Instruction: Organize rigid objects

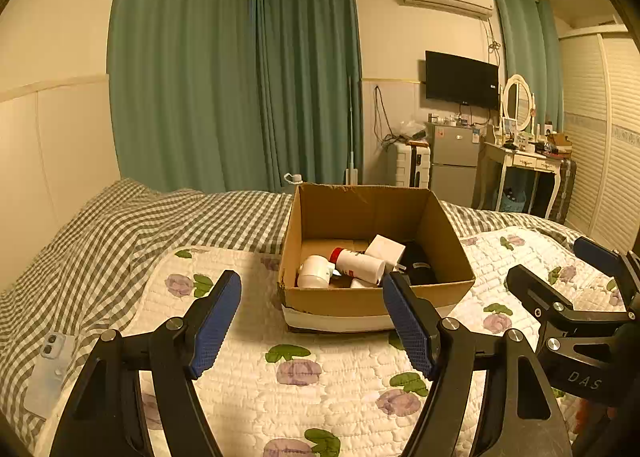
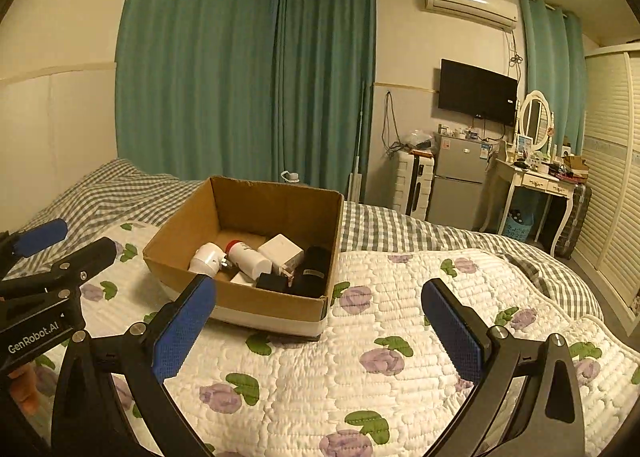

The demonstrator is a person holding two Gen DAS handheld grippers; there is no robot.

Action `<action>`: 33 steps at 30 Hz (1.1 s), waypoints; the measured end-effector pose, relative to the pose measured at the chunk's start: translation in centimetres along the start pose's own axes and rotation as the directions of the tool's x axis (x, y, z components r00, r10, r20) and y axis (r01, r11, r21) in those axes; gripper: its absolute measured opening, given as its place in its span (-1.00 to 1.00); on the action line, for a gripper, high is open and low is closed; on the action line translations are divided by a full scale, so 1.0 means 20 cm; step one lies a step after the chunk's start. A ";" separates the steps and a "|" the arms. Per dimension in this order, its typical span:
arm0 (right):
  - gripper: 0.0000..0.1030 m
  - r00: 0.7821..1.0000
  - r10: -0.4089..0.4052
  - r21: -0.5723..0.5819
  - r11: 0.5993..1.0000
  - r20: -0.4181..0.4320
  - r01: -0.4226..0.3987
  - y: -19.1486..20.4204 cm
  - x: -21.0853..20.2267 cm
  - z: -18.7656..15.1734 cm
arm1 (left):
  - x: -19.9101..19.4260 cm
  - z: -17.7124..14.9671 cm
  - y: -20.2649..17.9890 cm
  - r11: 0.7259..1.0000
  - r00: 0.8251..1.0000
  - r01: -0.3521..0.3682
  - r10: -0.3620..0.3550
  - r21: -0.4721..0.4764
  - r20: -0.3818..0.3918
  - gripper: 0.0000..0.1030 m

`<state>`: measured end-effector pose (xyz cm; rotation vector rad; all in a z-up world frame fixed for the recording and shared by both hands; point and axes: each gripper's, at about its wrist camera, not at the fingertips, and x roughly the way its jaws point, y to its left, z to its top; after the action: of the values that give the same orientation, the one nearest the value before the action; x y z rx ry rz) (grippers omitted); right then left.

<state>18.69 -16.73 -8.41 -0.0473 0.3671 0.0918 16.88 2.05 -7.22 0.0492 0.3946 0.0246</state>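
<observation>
your sorting looks close to finished, judging by what lies where: the rigid pieces are gathered inside the cardboard box [image 1: 372,299] that sits on the bed's quilt [image 1: 320,389], and no loose item shows on the quilt around it in either view. inside, you have a white cylinder with a red cap [image 1: 357,264] lying on its side, a white rounded plug-like piece [image 1: 314,271] to its left, a white boxy block [image 1: 385,248] behind it, and some black items [image 2: 310,277] bunched toward the right corner; they are too dark to tell apart, possibly small cases. all look hard-shelled plastic, smooth and faintly glossy, against the matte corrugated walls of the box, which has a white band of tape along its base. the quilt is soft, puffy and stitched with purple flowers, so the box may sit a little unevenly. your left gripper [image 1: 312,323] hangs just short of the box with its blue ribbed fingers spread wide and nothing between them; your right gripper [image 2: 318,331] is likewise spread and empty, over bare quilt beside the box. a clear phone case [image 1: 50,373] lies on the checked sheet at the far left, still outside the box.
</observation>
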 end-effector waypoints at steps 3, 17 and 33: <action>1.00 1.000 -0.001 -0.003 1.000 -0.003 0.001 0.00 0.00 0.00 | 0.00 0.00 0.00 1.000 1.000 0.001 -0.001 0.001 -0.007 0.48; 1.00 1.000 0.002 -0.005 1.000 -0.025 -0.002 0.01 0.02 -0.01 | 0.02 -0.01 -0.01 1.000 1.000 -0.007 0.008 0.006 -0.019 0.48; 1.00 1.000 -0.002 -0.004 1.000 -0.022 0.002 0.02 0.02 -0.01 | 0.02 -0.02 -0.01 1.000 1.000 -0.006 0.006 0.008 -0.019 0.48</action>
<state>18.91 -16.23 -8.75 -0.0524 0.3888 0.0897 17.17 1.89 -7.81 0.0583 0.4139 0.0297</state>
